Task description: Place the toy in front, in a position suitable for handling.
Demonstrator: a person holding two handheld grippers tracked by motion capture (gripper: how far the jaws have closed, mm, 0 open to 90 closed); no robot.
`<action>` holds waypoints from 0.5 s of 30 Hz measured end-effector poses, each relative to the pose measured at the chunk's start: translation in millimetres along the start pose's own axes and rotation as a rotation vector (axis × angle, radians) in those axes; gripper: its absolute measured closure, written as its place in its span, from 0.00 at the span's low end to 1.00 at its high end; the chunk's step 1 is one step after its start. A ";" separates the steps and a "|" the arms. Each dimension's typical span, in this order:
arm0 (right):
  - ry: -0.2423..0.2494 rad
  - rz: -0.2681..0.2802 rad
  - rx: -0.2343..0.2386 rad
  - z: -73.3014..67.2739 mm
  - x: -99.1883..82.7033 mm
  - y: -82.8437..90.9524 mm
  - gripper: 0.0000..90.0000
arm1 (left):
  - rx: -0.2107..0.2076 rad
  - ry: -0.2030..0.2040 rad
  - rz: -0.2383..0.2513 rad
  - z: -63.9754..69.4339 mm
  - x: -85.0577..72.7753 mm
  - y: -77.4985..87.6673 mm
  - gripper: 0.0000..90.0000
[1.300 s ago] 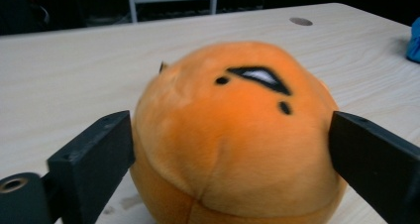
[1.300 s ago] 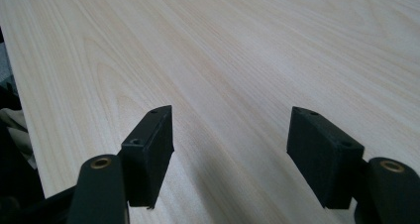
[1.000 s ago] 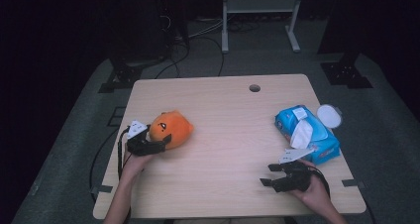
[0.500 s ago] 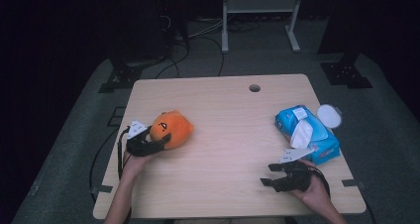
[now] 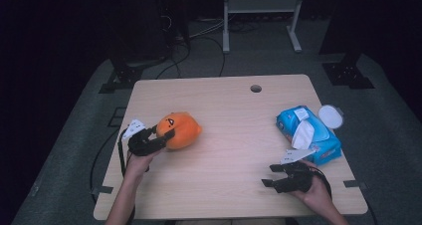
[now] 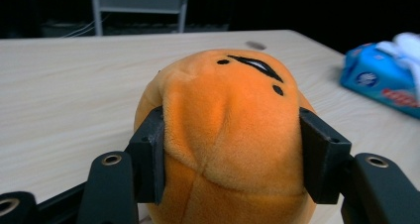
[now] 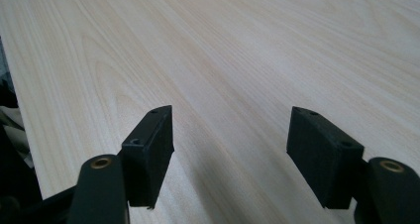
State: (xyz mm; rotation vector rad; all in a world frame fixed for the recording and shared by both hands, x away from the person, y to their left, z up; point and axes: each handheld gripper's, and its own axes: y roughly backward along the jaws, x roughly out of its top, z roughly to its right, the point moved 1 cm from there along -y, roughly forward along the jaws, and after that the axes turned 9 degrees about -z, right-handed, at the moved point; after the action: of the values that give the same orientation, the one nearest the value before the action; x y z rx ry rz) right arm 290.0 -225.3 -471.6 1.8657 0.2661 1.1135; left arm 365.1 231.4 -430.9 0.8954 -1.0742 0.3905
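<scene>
Orange plush toy (image 6: 228, 135) (face up) clamped in left gripper (image 6: 230, 157); right gripper (image 7: 230, 157) spread wide, holding nothing.

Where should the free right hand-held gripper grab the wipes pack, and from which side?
Take the wipes pack across its narrow width near the near end, coming from the person's side. The pack lies flat, lengthwise away, and a wipe sticks up mid-top beside the open lid. The right hand-held gripper, open, sits close by; this is likely the easiest way in.
</scene>
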 end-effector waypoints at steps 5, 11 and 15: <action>-0.003 0.010 -0.005 1.1 0.0 3.0 0.37 | -0.126 0.032 0.078 25.4 11.9 -2.4 0.44; -0.007 0.018 -0.021 2.3 -0.7 6.9 0.37 | -0.235 -0.009 0.075 60.4 17.6 -14.0 0.44; -0.007 0.025 -0.040 3.8 -2.0 11.8 0.37 | -0.287 -0.044 0.051 88.8 16.4 -26.0 0.45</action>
State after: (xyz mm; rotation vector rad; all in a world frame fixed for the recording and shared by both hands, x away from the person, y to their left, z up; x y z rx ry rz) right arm 288.9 -235.2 -464.1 1.8420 0.2160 1.1216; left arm 337.7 143.6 -411.6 0.6243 -1.1622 0.2512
